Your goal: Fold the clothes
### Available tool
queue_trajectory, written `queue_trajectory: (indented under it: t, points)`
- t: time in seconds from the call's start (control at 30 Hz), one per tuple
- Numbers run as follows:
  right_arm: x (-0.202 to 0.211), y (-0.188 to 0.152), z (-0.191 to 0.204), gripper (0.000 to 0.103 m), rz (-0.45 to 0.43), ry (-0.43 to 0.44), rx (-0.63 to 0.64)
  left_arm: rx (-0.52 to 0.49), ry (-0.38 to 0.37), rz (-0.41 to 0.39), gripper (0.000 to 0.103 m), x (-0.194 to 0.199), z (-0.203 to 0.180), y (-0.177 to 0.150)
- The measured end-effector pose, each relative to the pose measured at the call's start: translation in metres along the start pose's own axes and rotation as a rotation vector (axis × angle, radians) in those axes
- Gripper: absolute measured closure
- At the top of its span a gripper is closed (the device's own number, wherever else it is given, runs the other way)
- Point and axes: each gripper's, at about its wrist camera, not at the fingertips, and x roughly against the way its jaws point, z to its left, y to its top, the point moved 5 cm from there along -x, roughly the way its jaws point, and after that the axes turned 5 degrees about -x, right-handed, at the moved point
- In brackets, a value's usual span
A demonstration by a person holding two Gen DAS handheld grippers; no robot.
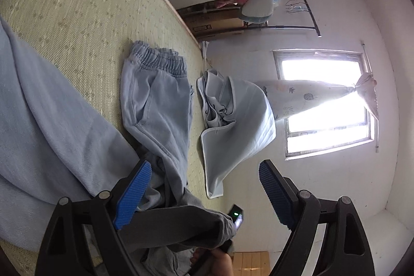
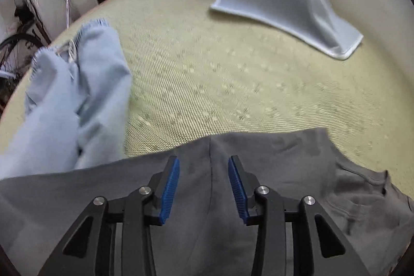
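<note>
Two grippers, both empty right now. My left gripper (image 1: 204, 188) has its jaws spread wide with nothing between them; my right gripper (image 2: 204, 188) hangs half open over the grey garment (image 2: 258, 172), pads clear of the cloth. The grey garment lies flat on the near part of the woven mat (image 2: 233, 74), a seam running up the middle and what looks like a collar at its right end. I judge it light, soft and floppy, so it will sag and slide; best pinched at an edge or corner, not mid-panel. Light blue trousers (image 1: 155, 100) with an elastic waistband lie crumpled to the left. A pale blue blanket (image 2: 297, 4) is heaped at the far right, well apart.
</note>
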Motion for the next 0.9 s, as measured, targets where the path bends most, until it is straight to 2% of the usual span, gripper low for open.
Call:
queue_trajectory:
  t: [0.07, 0.17, 0.23, 0.3, 0.4, 0.63, 0.9]
  points:
    - [-0.011, 0.001, 0.001, 0.064, -0.001, -0.008, 0.022, 0.016, 0.005, 0.008, 0.015, -0.004, 0.006, 0.001]
    - [-0.022, 0.004, -0.001, 0.076, 0.011, -0.028, 0.033, 0.032, 0.015, 0.015, 0.015, -0.008, 0.011, 0.0]
    - [-0.024, 0.008, -0.002, 0.079, 0.005, -0.028, 0.041, 0.04, 0.016, 0.023, 0.015, -0.011, 0.013, -0.002]
    - [-0.026, 0.011, -0.004, 0.089, -0.001, -0.029, 0.051, 0.041, 0.018, 0.031, 0.015, -0.014, 0.015, -0.003]
    - [-0.028, 0.018, -0.006, 0.094, -0.022, -0.044, 0.069, 0.037, 0.022, 0.043, 0.015, -0.016, 0.016, -0.004]
    - [-0.036, 0.038, -0.004, 0.099, -0.054, -0.077, 0.087, 0.034, 0.035, 0.047, 0.015, -0.014, 0.02, -0.003]
    - [-0.051, 0.061, -0.014, 0.099, -0.081, -0.15, 0.018, 0.021, 0.039, 0.057, 0.015, -0.012, 0.021, -0.002]
